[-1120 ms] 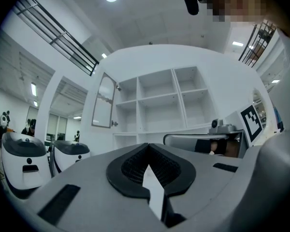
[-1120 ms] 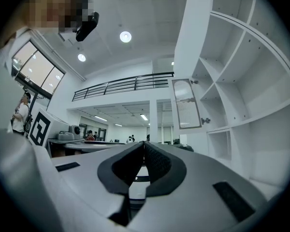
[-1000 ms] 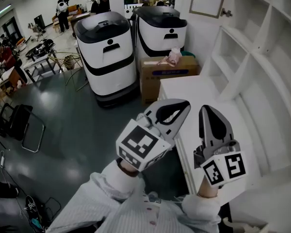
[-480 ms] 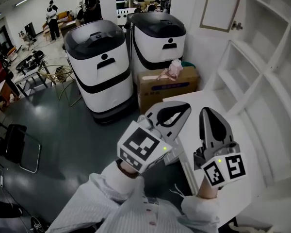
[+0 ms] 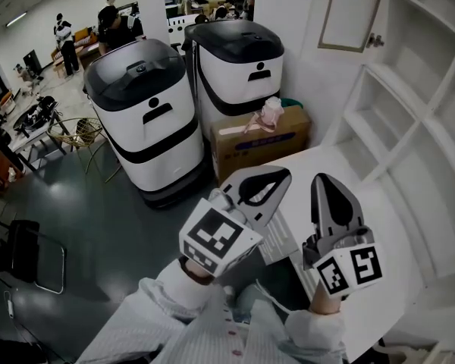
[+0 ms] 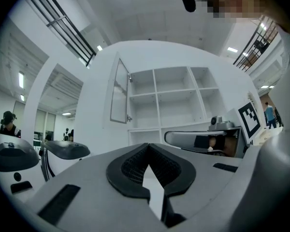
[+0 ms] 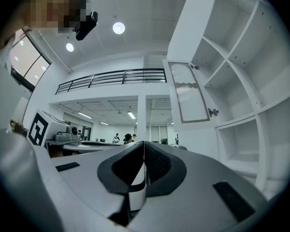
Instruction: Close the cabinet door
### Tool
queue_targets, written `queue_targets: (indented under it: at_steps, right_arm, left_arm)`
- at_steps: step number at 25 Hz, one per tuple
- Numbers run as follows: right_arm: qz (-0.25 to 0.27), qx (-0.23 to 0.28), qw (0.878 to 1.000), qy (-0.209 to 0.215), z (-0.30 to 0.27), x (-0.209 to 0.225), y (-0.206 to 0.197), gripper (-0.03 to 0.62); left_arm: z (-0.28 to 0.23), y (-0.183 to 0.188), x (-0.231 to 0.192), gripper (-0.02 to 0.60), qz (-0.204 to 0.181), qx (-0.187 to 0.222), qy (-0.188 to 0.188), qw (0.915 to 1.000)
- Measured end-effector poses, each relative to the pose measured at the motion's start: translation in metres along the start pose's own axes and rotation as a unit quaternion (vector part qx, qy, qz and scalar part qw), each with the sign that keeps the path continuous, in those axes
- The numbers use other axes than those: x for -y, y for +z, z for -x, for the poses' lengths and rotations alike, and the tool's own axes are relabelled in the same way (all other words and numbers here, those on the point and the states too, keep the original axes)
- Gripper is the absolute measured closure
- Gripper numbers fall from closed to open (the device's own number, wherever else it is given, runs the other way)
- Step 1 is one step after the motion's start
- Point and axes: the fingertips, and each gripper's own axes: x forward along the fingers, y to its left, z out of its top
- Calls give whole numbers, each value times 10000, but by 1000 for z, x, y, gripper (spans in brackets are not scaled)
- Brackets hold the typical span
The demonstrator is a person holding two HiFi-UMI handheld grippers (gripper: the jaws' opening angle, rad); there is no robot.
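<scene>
The white cabinet (image 5: 409, 120) with open shelves fills the right of the head view. Its glass-panelled door (image 5: 350, 12) stands swung open at the top, with a small handle (image 5: 375, 41) on its edge. The left gripper view shows the door (image 6: 120, 93) edge-on beside the shelves (image 6: 174, 100). In the right gripper view the door (image 7: 188, 93) hangs ahead and above. My left gripper (image 5: 279, 176) and right gripper (image 5: 323, 180) are held side by side over the cabinet's low white top (image 5: 326, 161), well short of the door. Both are shut and empty.
Two tall white-and-black machines (image 5: 140, 112) (image 5: 239, 63) stand on the dark floor to the left. A cardboard box (image 5: 262, 139) with a pink bundle sits against the cabinet. A folding chair (image 5: 23, 252) stands at lower left, and people are far back.
The view has slid toward the cabinet: the machines and box have drifted left and nearer, and the low white top now lies under both grippers. The jaws stayed shut.
</scene>
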Motion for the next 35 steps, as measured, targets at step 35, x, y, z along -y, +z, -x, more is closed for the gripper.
queue_targets:
  at_steps: [35]
  right_arm:
    - [188,-146,9997,-29,-102,188,-2,581]
  left_arm:
    - [-211,20,-83,571,-106,232,15,9997]
